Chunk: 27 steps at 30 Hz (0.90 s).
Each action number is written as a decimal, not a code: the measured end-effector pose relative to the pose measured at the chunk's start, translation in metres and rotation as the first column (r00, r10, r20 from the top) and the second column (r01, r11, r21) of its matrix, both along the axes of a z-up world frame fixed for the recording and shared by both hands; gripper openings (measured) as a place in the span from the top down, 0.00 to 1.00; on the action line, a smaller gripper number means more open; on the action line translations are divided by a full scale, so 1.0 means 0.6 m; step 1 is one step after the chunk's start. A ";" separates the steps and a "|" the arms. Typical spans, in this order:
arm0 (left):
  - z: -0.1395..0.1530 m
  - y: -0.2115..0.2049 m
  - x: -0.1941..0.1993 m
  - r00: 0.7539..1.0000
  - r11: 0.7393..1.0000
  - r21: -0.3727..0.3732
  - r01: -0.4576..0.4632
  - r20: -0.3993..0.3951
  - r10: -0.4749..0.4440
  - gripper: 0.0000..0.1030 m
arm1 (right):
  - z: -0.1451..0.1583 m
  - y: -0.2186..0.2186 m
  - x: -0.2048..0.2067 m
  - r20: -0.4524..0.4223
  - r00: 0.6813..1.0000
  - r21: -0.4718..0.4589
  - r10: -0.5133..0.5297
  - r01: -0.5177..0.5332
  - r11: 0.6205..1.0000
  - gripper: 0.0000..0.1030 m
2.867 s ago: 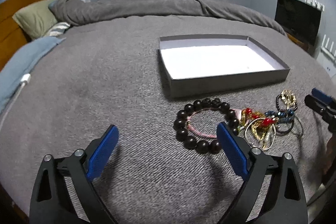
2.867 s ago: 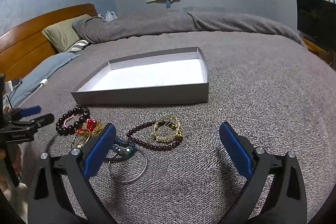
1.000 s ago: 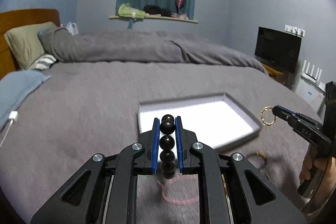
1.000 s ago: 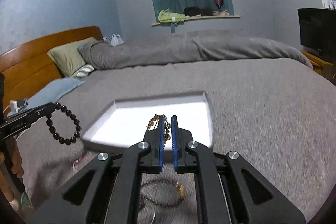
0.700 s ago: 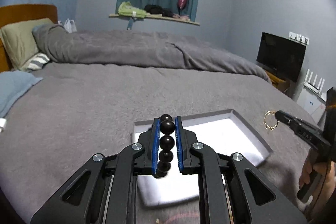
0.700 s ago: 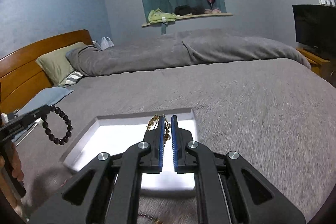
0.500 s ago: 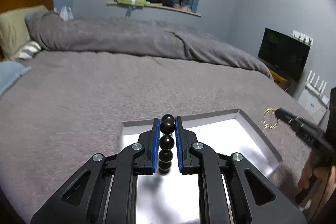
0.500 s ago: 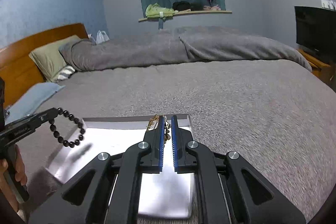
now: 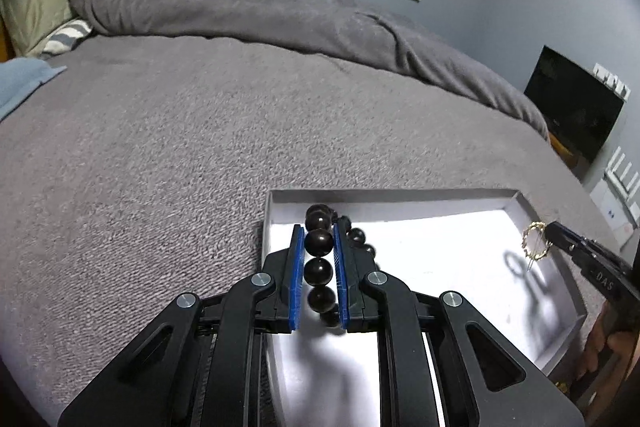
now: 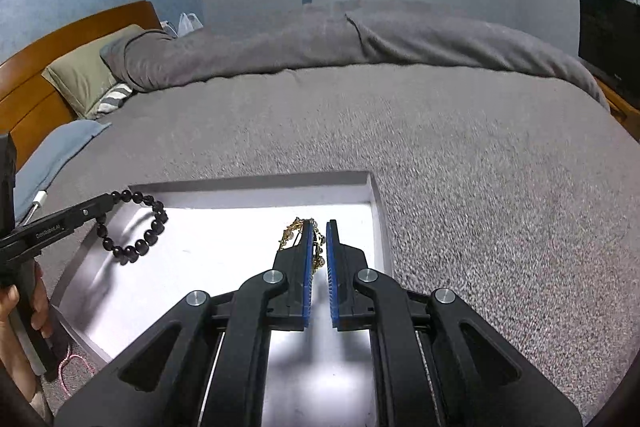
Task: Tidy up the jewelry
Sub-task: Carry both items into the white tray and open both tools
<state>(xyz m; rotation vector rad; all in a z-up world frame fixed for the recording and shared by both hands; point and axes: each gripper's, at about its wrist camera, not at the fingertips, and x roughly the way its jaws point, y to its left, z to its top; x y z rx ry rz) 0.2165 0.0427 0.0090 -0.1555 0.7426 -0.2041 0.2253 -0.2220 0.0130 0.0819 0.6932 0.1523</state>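
Note:
My left gripper (image 9: 318, 233) is shut on a dark beaded bracelet (image 9: 319, 269) and holds it over the left end of a grey box with a white floor (image 9: 448, 251). The bracelet hangs as a loop in the right wrist view (image 10: 136, 227), below the left gripper (image 10: 114, 201). My right gripper (image 10: 317, 229) is shut on a gold chain bracelet (image 10: 294, 233) above the box's right part (image 10: 240, 247). In the left wrist view the gold bracelet (image 9: 536, 247) dangles from the right gripper (image 9: 554, 229) over the box's right end.
The box lies on a grey bed cover (image 9: 160, 155). A pink cord (image 10: 72, 363) lies on the cover by the box's near left corner. A rolled duvet (image 10: 340, 39) and pillows (image 10: 84, 75) lie at the far end. A television (image 9: 576, 107) stands at the right.
Both grippers have moved forward and lower over the box with their bracelets still held. The dark bracelet now hangs inside the box's left end, the gold one over its right end.

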 end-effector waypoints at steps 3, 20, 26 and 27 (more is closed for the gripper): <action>-0.010 -0.010 0.002 1.000 0.999 0.048 0.007 -0.016 -0.006 0.85 | -0.008 0.001 -0.005 -0.026 1.000 -0.004 -0.008 0.008 1.000 0.94; -0.014 -0.010 0.008 1.000 0.997 0.076 -0.001 -0.021 0.003 0.73 | -0.019 0.003 0.003 -0.051 0.999 -0.006 -0.012 0.012 1.000 0.94; -0.011 -0.012 0.005 1.000 0.997 0.082 -0.001 -0.008 0.001 0.68 | -0.015 -0.002 -0.003 -0.027 1.000 0.009 -0.012 0.012 1.000 0.82; -0.011 -0.013 0.005 1.000 0.997 0.083 -0.001 -0.008 0.002 0.68 | -0.013 -0.003 -0.004 -0.019 1.000 0.014 -0.011 0.012 1.000 0.77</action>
